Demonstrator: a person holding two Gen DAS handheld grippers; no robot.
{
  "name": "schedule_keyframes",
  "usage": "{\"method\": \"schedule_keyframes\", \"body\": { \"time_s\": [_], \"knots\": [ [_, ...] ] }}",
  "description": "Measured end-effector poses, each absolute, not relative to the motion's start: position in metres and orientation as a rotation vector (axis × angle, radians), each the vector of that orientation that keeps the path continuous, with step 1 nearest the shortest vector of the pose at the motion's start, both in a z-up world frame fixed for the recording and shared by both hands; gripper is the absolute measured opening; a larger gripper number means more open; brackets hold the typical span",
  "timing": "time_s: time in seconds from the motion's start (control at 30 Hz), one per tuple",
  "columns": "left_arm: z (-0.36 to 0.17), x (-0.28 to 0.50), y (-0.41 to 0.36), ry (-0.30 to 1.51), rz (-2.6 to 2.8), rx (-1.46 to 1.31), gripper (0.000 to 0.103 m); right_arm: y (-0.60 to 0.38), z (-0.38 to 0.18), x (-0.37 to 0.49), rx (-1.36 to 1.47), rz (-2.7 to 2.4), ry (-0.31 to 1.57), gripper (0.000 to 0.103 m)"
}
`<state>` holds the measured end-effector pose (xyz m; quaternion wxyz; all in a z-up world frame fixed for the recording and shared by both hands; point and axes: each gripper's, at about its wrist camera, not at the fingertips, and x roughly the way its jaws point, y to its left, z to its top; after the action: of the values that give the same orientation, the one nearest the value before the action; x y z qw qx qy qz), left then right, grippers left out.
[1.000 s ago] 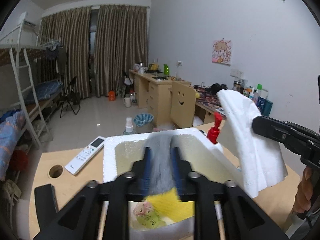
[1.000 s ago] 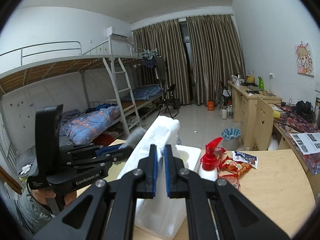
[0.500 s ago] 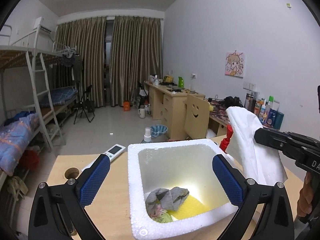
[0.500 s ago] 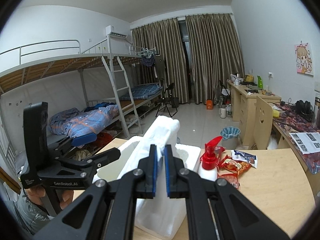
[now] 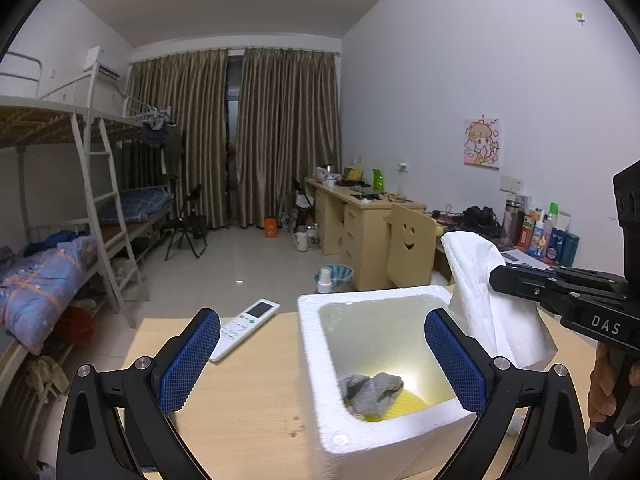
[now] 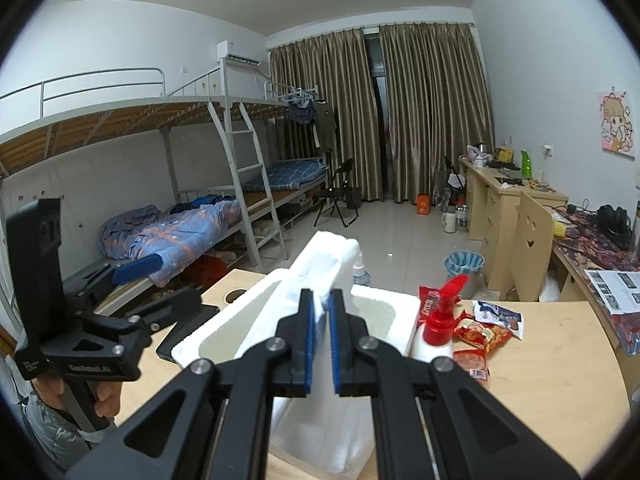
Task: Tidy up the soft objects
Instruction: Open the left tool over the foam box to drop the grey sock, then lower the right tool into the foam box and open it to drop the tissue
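A white foam box [image 5: 320, 364] stands on the wooden table, also in the right wrist view [image 6: 240, 320]. Inside lie a grey cloth [image 5: 370, 392] and something yellow [image 5: 404, 404]. My left gripper [image 5: 318, 360] is open and empty, held above and to the left of the box. My right gripper [image 6: 320, 340] is shut on a white towel [image 6: 320, 264], which hangs beside the box's right wall; the towel shows in the left wrist view [image 5: 488, 300] too.
A white remote [image 5: 244, 328] lies on the table left of the box. A red pump bottle [image 6: 438, 320] and snack packets [image 6: 488, 328] sit right of the box. A round hole [image 6: 236, 296] is in the tabletop. Desks, chair and bunk bed stand beyond.
My left gripper opened and let the grey cloth drop into the box, then drew back up and to the left. My right gripper keeps holding the white towel.
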<state>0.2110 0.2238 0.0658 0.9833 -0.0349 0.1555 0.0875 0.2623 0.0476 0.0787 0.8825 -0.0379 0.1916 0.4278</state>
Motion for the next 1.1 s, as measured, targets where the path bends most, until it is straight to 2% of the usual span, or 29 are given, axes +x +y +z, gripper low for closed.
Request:
{"method": "schedule_keyframes", "body": {
  "time_s": [0.87, 0.93, 0.97, 1.0, 1.03, 1.07, 1.1],
  "knots": [
    [0.06, 0.186, 0.256, 0.3, 0.256, -0.102, 0.102, 0.092, 0.058, 0.285, -0.114, 0.931, 0.497, 0.012],
    [0.059, 0.184, 0.256, 0.301, 0.257, -0.103, 0.102, 0.093, 0.056, 0.286, -0.115, 0.924, 0.504, 0.016],
    [0.059, 0.184, 0.256, 0.301, 0.258, -0.103, 0.102, 0.093, 0.057, 0.285, -0.114, 0.927, 0.504, 0.023],
    [0.059, 0.183, 0.256, 0.3, 0.259, -0.104, 0.102, 0.092, 0.057, 0.286, -0.112, 0.929, 0.506, 0.036],
    [0.059, 0.183, 0.256, 0.301, 0.26, -0.104, 0.102, 0.092, 0.056, 0.286, -0.109, 0.926, 0.508, 0.044],
    [0.06, 0.182, 0.256, 0.302, 0.259, -0.103, 0.102, 0.091, 0.056, 0.285, -0.109, 0.923, 0.506, 0.049],
    [0.06, 0.182, 0.256, 0.302, 0.258, -0.105, 0.102, 0.09, 0.056, 0.284, -0.11, 0.924, 0.503, 0.049]
  ]
}}
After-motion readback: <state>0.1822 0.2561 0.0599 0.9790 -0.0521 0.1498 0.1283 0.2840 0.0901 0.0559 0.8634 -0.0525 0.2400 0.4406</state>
